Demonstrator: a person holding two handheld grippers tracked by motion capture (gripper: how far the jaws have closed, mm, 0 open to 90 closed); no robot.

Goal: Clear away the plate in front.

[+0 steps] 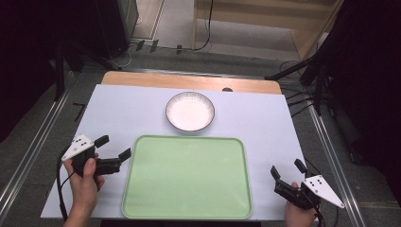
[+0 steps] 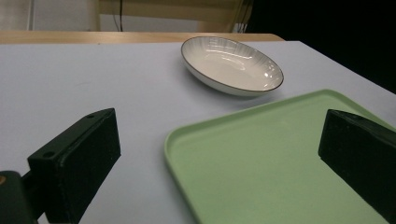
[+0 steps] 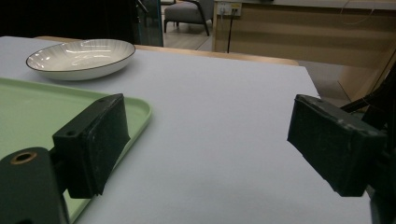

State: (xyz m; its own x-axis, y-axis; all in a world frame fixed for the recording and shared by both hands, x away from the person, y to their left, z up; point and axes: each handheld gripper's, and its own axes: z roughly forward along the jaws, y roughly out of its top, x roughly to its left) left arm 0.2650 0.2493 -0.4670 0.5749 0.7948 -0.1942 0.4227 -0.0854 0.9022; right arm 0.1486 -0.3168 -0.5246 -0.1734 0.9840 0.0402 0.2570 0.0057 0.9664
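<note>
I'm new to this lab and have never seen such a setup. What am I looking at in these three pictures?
A person sits at a table and holds a two-jaw tool in each hand: the left gripper and the right gripper. Both are open and hold nothing. The high view looks down from above. The other two pictures come from cameras riding on each gripper, looking out between its black jaws. On the white table cover lie an empty green tray and, beyond it, an empty white bowl with a dark rim.
</note>
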